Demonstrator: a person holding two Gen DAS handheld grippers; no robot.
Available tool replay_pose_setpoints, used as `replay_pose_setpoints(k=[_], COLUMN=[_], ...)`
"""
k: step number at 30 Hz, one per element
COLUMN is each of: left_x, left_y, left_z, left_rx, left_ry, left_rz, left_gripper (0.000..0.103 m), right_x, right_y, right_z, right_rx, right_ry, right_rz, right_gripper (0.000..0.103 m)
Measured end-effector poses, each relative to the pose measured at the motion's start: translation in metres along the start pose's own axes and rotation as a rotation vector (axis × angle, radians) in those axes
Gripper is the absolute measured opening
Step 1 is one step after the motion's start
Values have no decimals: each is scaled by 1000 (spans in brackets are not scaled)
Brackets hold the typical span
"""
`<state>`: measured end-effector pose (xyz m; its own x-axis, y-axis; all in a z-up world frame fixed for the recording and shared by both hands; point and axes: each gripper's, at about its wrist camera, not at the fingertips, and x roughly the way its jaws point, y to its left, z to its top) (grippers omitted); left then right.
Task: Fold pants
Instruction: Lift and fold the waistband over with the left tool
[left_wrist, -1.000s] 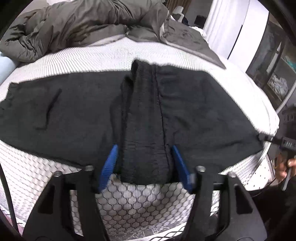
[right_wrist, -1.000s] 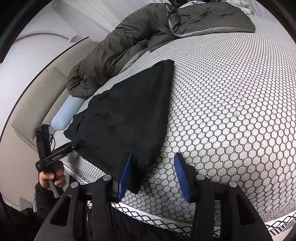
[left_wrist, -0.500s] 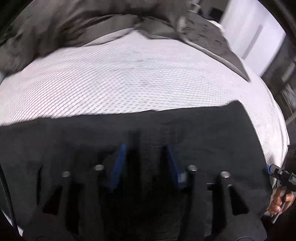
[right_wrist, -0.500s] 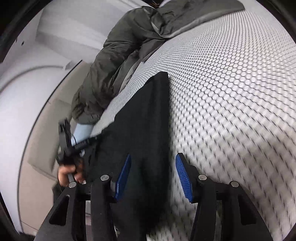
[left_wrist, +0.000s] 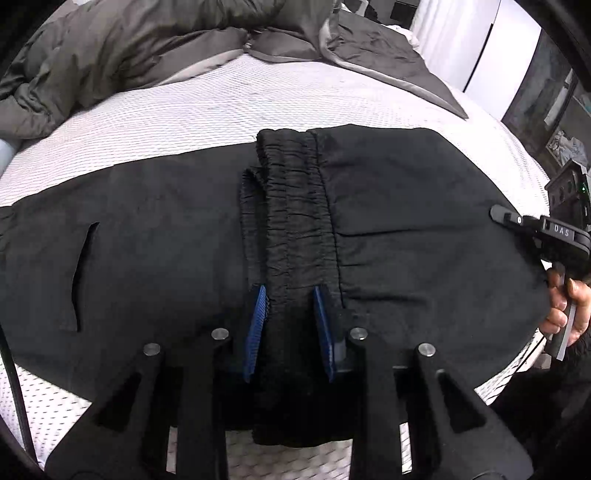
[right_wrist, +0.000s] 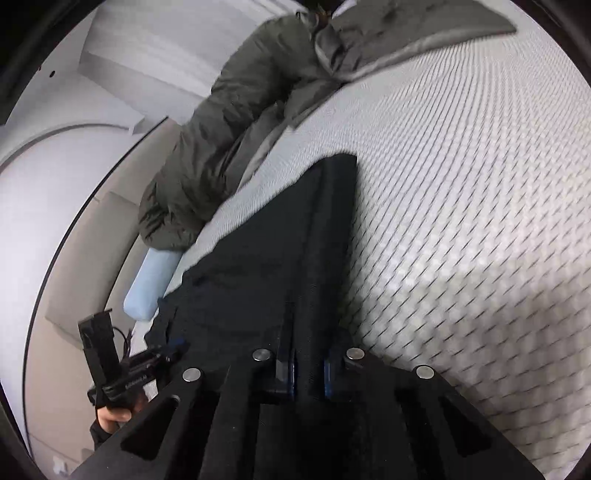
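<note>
Black pants (left_wrist: 406, 221) lie spread across the white bed, and their gathered elastic waistband (left_wrist: 291, 206) is folded up in a ridge at the middle. My left gripper (left_wrist: 290, 291) straddles the near end of that ridge. Its jaws are closing, and the blue pads press on the fabric that fills the gap. In the right wrist view the pants (right_wrist: 258, 258) run away from me as a dark wedge. My right gripper (right_wrist: 308, 363) is shut on their near end. It also shows in the left wrist view as the right gripper (left_wrist: 498, 214) at the pants' right edge, held by a hand (left_wrist: 565, 310).
A crumpled grey duvet (left_wrist: 147, 48) lies along the far side of the bed (left_wrist: 184, 122). A light blue pillow (right_wrist: 151, 284) sits at the bed's left end by the padded headboard. Dark shelving (left_wrist: 554, 110) stands beyond the bed's right edge.
Both pairs of jaws stood wide around the pants' edges; now each has narrowed onto the cloth. The left gripper pushed forward over the pants and came back. The right gripper slid along the pants' edge.
</note>
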<state>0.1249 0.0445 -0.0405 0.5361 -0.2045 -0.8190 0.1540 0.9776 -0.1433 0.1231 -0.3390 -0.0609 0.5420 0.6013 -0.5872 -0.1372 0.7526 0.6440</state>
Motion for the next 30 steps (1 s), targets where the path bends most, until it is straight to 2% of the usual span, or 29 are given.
replay_pose_setpoints(k=[5,7,9,11,12,14,16,19,21,23,24,26,27,28,29,30], left_x=[16,19,15,-1,-8,-31,-45,-56,-57,-58,-56,-49,-45,-40,-37,-36], left_y=[-44,-53,-49,-34,-25,3,36,98,131,151,163,181,189,198,204,208], left_z=[4,7,10,1,-2,-19,-31,-49,-57,-61,-60,-58,-56,-55,-53,-51], left_rx=[60,51,35,4,-15,-89,-180,-411,-537,-615,-668,-759,-790,-826,-848,-848], left_ry=[5,8,4,-18,-30,-65,-80,-86,-97,-139,-163,-182,-188,-184,-181,-183], left_rz=[-53,-49,-40,-8,10,50,71,114,61,-13,-53,-80,-95,-93,-73,-72], left_gripper=[24,26,34,64,68,72,81,83,83,82,81,58,50,26,10,9], right_x=[-27,-33,-45,-65,-72,-82,-85,-84,-82,-85,-86,-87,-89,-91,-93,-95], right_y=[-27,-38,-37,-24,-16,6,23,32,33,31,29,27,24,21,20,18], right_z=[23,26,26,26,25,19,8,-10,-18,-23,-25,-27,-28,-29,-30,-31], right_rx=[34,38,33,-2,-31,-114,-180,-218,-229,-233,-231,-227,-222,-214,-211,-211], right_ry=[-58,-33,-69,-143,-169,-200,-200,-174,-165,-157,-157,-156,-156,-152,-152,-155], right_rz=[-81,-164,-222,-256,-267,-275,-241,-215,-221,-224,-223,-221,-218,-217,-215,-211], right_gripper=[10,20,26,29,32,40,55,71,71,71,71,71,71,71,71,71])
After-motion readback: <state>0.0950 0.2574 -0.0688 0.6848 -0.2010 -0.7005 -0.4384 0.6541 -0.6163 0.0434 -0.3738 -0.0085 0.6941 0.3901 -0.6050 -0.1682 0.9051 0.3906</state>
